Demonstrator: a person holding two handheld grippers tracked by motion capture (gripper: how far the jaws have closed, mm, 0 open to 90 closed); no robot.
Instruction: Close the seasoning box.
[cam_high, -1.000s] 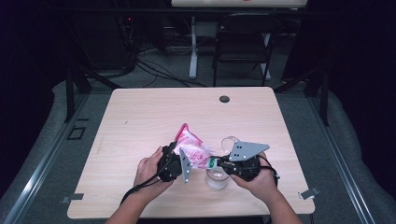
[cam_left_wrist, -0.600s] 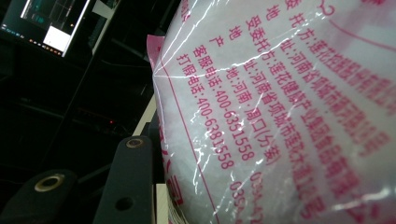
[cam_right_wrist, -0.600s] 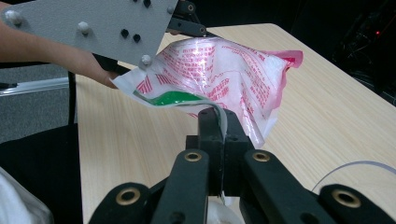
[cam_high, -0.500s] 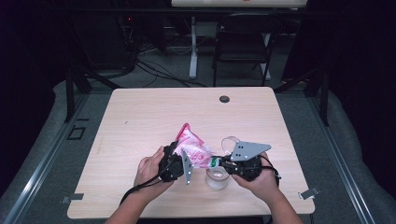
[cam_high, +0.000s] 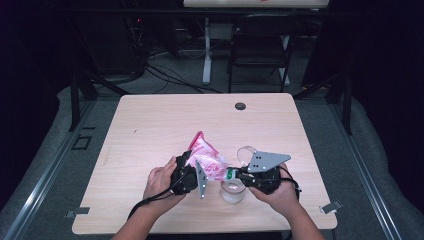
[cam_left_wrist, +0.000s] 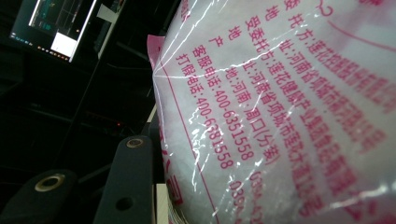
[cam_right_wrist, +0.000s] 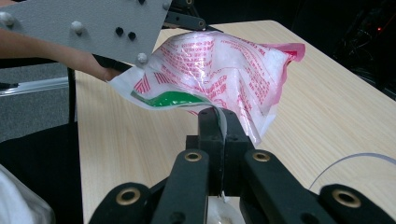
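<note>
Tongs, left (cam_high: 192, 172): clamped on bag (cam_high: 210, 159), tilting it for pouring.
Tongs, right (cam_high: 239, 175): pinching bag's corner, steadying mouth over cup (cam_high: 233, 191).
Desk (cam_high: 150, 125): carrying cup.

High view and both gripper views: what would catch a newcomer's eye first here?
The pink-and-white printed bag, held up between the two grippers at the near middle of the table. The left gripper clasps its body, and the right gripper is shut on a corner of the plastic. Just below the bag stands a small clear cup.
</note>
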